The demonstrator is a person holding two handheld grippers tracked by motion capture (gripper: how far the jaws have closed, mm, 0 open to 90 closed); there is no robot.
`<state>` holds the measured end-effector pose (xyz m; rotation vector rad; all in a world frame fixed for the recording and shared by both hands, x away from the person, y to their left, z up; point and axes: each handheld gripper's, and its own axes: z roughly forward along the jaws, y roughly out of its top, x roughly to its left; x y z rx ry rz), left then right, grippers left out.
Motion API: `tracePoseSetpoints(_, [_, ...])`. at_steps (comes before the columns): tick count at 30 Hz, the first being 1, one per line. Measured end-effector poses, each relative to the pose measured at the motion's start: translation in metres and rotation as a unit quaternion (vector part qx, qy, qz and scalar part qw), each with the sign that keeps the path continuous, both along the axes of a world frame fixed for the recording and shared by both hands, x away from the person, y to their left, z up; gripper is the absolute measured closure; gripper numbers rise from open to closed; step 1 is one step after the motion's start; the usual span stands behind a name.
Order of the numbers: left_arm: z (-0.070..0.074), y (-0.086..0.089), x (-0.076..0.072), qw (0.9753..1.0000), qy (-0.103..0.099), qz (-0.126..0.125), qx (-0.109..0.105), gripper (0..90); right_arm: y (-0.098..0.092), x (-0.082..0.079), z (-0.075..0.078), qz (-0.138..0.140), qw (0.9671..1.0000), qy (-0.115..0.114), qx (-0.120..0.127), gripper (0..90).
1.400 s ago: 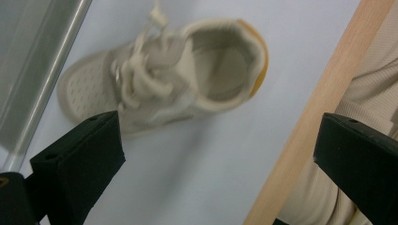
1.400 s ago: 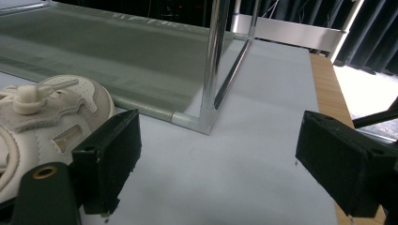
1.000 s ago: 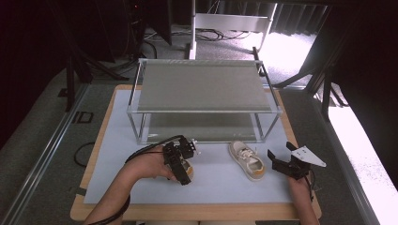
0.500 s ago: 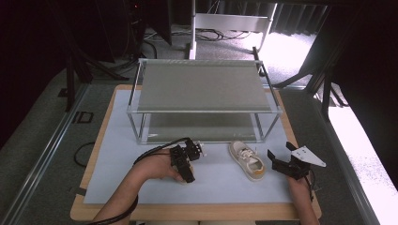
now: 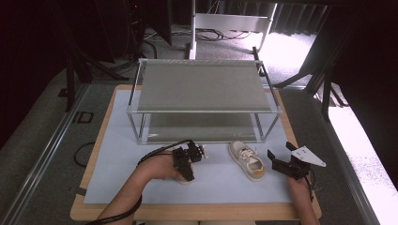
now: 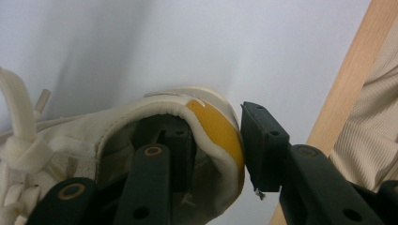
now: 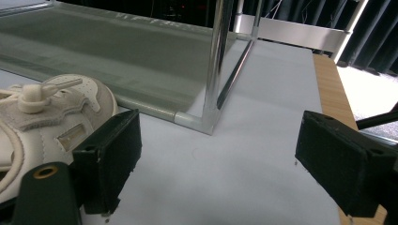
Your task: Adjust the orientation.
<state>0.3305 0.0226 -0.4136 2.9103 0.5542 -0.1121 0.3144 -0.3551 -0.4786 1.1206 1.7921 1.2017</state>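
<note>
Left hand-held gripper: its two black jaws are closed on the heel of a cream-white sneaker with a yellow heel lining — one jaw inside the shoe, the other against the outside of the heel; in the high view it sits at the front of the tabletop, left of centre.
Right hand-held gripper: jaws spread wide with nothing between them, low over the mat at the front right, a grey three-cornered plate on top.
Surface: pale blue-grey mat covering most of a light wooden tabletop, whose wood shows as a border around the mat.
Room: dark, with black curtains and stands behind; grey floor on both sides, cables on it at the back, a bright patch of light at the far right.
Other things: two-tier rack of silver metal tubing with grey mesh shelves at the middle of the mat; a second cream-white sneaker with laces lies in front of the rack's right part, just beside the right hand-held gripper's left jaw.
In the way: the rack's front corner post rises ahead of the right hand-held gripper — apart from it.
Count: two sneakers, two hand-held grippers, one rack with two shelves.
Person: forearms enter from the bottom edge; a beige ribbed sleeve shows past the tabletop edge in the left gripper view.
</note>
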Motion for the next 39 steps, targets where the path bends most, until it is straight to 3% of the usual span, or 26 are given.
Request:
tracePoseSetpoints(2, [0.003,0.002,-0.003,0.9998,0.0,-0.018,-0.001,69.1,0.0,0.0,0.0,0.0,1.0,0.0,0.0,14.3])
tracePoseSetpoints(5, [0.009,0.003,-0.009,0.9975,-0.013,-0.069,0.001,73.5,0.0,0.0,0.0,0.001,1.0,0.0,-0.002,14.3])
tracePoseSetpoints(10, [0.019,0.0,-0.02,0.9894,-0.026,-0.142,-0.017,77.1,0.001,0.0,0.0,0.001,1.0,0.0,-0.004,14.3])
tracePoseSetpoints(15, [0.02,-0.002,-0.023,0.985,-0.039,-0.168,0.004,77.1,0.0,0.0,0.0,0.001,1.0,0.0,-0.003,14.3])
tracePoseSetpoints(19, [0.015,0.0,-0.024,0.9823,-0.039,-0.183,0.002,77.1,0.0,0.0,0.0,0.002,1.0,0.0,-0.002,14.3])
tracePoseSetpoints(23, [0.007,0.001,-0.025,0.9831,-0.02,-0.182,-0.003,76.7,0.0,0.0,0.0,0.002,1.0,0.0,-0.004,14.3])
tracePoseSetpoints(29, [0.007,0.004,-0.022,0.9835,-0.023,-0.179,-0.012,74.3,0.001,0.0,0.0,0.001,1.0,-0.001,-0.004,14.3])
tracePoseSetpoints(31, [0.007,0.004,-0.021,0.9849,-0.018,-0.172,-0.01,72.4,0.0,0.0,0.0,0.0,1.0,-0.001,-0.002,14.3])
tracePoseSetpoints(34, [0.008,0.001,-0.016,0.9907,-0.015,-0.135,-0.007,59.8,-0.001,-0.001,0.0,0.0,1.0,-0.002,0.003,14.3])
tracePoseSetpoints(36, [0.01,0.001,-0.015,0.9924,-0.025,-0.12,-0.005,52.0,-0.001,-0.001,0.0,-0.001,1.0,-0.004,0.003,14.2])
tracePoseSetpoints(39, [0.011,0.002,-0.015,0.9939,-0.02,-0.106,-0.022,46.6,-0.001,-0.001,0.0,-0.001,1.0,-0.005,0.003,14.2])
